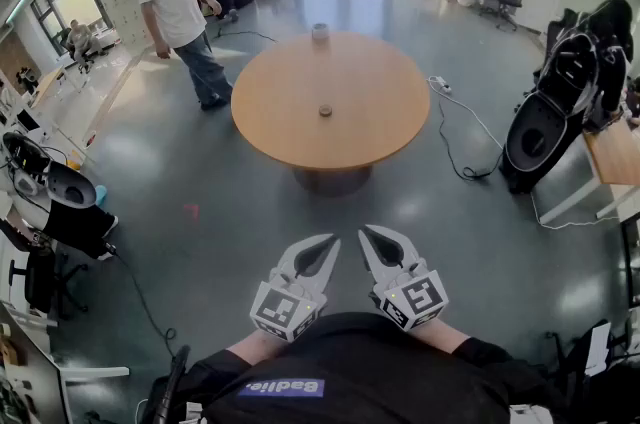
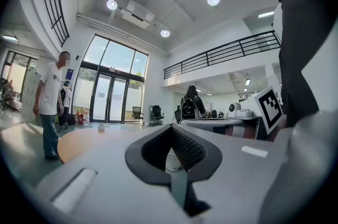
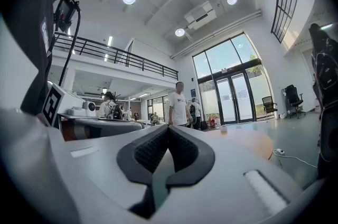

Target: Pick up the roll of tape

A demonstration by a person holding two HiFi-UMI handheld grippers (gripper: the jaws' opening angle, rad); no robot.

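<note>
A small dark roll of tape (image 1: 325, 110) lies near the middle of a round wooden table (image 1: 290, 102) in the head view. A pale cylinder (image 1: 320, 33) stands at the table's far edge, and shows small in the left gripper view (image 2: 100, 128) and the right gripper view (image 3: 224, 128). My left gripper (image 1: 331, 239) (image 2: 171, 126) and right gripper (image 1: 366, 231) (image 3: 169, 127) are held side by side close to my body. Both are well short of the table across bare floor. Both are shut with nothing between the jaws.
A person in a white T-shirt (image 1: 175, 2) stands at the table's far left. A power strip with a cable (image 1: 440, 84) lies on the floor to the right. Black equipment (image 1: 545, 127) and a desk stand at right, desks and chairs (image 1: 60, 202) at left.
</note>
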